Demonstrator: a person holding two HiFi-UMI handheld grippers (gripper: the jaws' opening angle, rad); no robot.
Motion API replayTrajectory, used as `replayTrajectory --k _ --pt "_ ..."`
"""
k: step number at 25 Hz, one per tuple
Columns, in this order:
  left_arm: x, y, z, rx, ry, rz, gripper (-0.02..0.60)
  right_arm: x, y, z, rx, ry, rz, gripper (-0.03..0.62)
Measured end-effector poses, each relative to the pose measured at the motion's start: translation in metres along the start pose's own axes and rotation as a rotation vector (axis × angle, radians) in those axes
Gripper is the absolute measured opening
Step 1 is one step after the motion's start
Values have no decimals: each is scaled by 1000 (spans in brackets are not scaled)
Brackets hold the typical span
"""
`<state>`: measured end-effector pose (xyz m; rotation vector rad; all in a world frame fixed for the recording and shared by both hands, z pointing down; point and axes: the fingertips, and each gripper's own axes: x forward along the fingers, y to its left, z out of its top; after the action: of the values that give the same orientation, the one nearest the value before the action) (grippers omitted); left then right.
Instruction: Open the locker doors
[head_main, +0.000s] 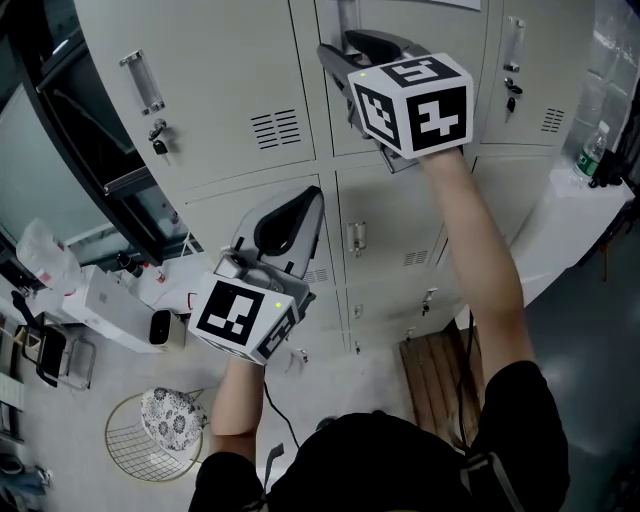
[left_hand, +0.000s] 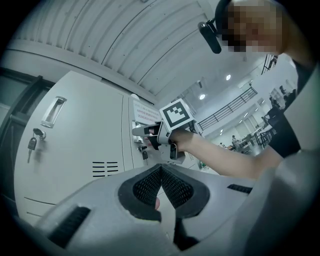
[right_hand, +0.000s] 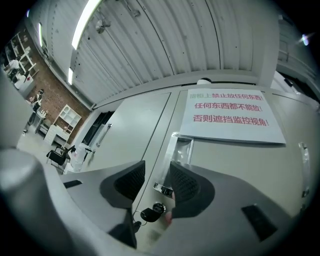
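— At upper middle locker door (right_hand: 235, 170), right gripper (right_hand: 157, 167) is held with jaws wide apart; nothing is clamped. Recessed handle (right_hand: 181, 147) and door seam are framed between them, key (right_hand: 149, 214) just below.
— Labels?
— Paper notice (right_hand: 227, 115) is seen above handle, red print: "任何东西都不能放!", "否则遮挡监控视角!". Top line can't be read.
— Left gripper (left_hand: 161, 170)?
— Jaws are closed tip to tip, empty; held lower, before the lower doors. Doors in view are all shut. Grey steel fronts, pale floor, wooden pallet (head_main: 435, 375) at base.
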<state>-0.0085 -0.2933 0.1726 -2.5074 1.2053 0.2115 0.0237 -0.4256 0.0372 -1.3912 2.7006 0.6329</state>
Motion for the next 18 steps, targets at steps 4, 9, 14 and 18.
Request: replayTrajectory --k 4,9,14,18 --pt "-4 5 -1 0 2 1 17 7 -2 -2 11 19 -11 166" --pt "-10 11 -3 -6 1 -3 17 14 -1 -4 19 41 -23 170" --pt "-17 17 -3 -14 -8 -14 17 17 -1 -5 30 61 -46 173" --pt "-23 20 -2 -22 -21 -30 17 15 -1 -5 35 72 -73 173"
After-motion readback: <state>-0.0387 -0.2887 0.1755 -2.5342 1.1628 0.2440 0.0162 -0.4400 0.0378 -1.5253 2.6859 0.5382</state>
